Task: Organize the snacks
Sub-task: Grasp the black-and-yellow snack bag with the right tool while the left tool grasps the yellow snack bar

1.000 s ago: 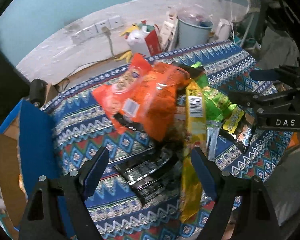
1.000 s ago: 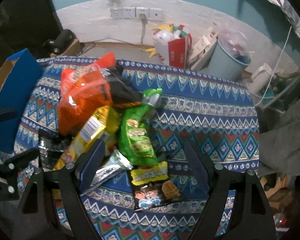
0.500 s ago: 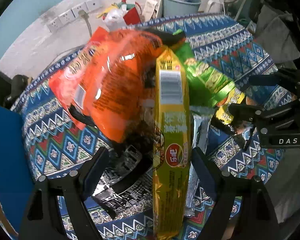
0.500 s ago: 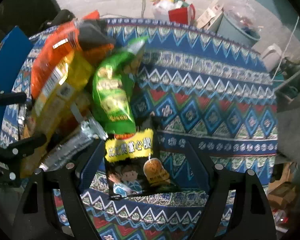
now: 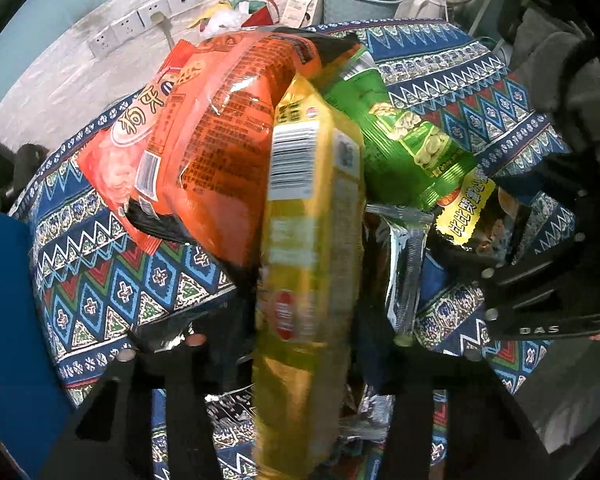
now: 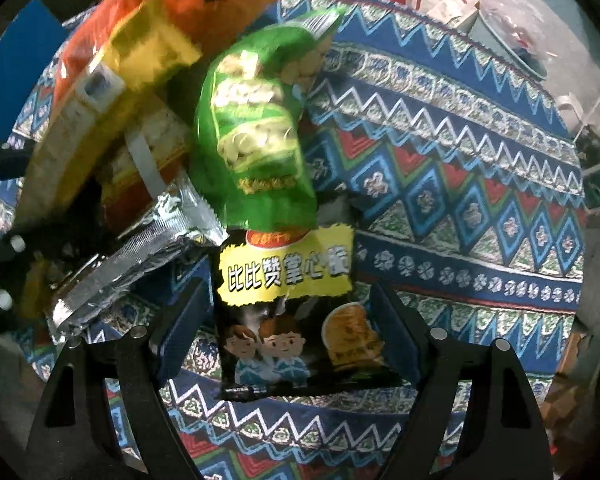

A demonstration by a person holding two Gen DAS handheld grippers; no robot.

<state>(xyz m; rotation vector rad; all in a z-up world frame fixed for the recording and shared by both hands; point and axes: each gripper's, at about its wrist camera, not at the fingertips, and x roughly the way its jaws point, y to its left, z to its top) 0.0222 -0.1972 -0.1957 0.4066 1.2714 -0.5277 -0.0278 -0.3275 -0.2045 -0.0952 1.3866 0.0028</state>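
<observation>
A: Why is the left claw [image 5: 306, 344] so low over the heap?

B: It straddles the long yellow packet [image 5: 312, 216], which lies on top of the pile on the patterned surface [image 5: 112, 280]. Its jaws are closing with the packet between them; the picture is too blurred to tell whether the pads press on it yet.

A: And the right claw [image 6: 290, 332]?

B: Its jaws stand wide, one on each side of the black packet with the yellow band [image 6: 296, 320], not touching it. That packet lies flat at the near edge of the heap, its top tucked under the green bag [image 6: 260, 136], so it is probably the easiest to take from that side.

A: The rest?

B: The orange bags [image 5: 220, 132] lean against the yellow packet, and a silver packet [image 6: 140, 248] sits between the two claws. I would guess the blue box [image 5: 8, 320] at the left is where the snacks go.
</observation>
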